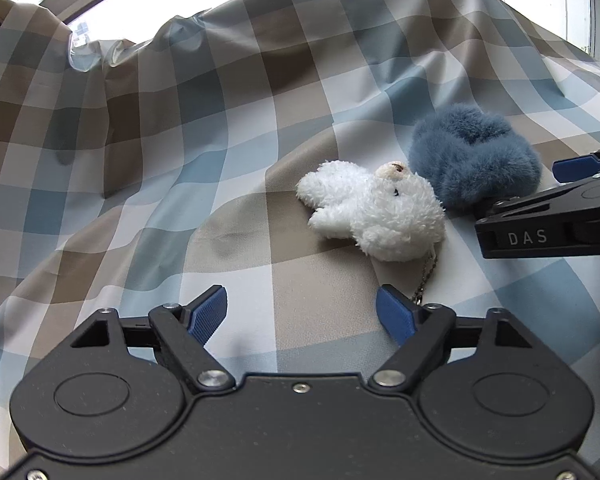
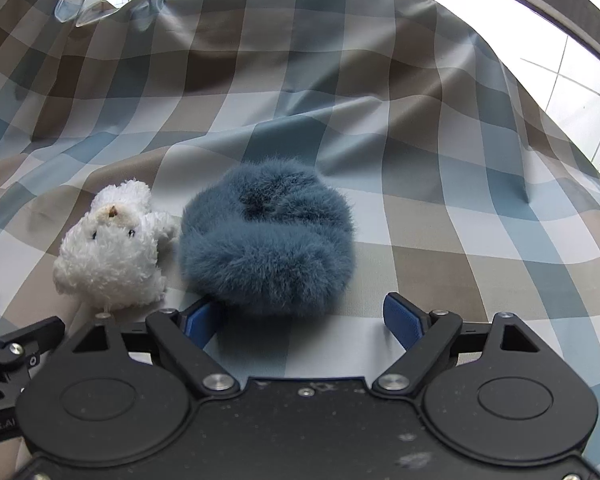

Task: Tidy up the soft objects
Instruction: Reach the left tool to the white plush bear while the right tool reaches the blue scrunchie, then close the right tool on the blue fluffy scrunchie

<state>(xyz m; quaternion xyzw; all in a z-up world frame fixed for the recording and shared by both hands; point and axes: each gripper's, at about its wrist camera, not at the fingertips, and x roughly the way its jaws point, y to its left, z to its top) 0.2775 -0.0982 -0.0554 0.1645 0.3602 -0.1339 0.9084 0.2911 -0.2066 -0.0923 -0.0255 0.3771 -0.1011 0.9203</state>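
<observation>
Perhaps scrunchie [image 2: 267,236] over left pad [image 2: 198,322]

Bright daylight from blown-out windows [image 1: 160,4] behind; soft shadows, sharp focus, fisheye bending at edges.

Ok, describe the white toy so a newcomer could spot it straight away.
On the checked cloth, two soft things lie side by side. The white plush bear lies left of the blue furry scrunchie. Only it is curly white, with a face and a metal chain.
</observation>
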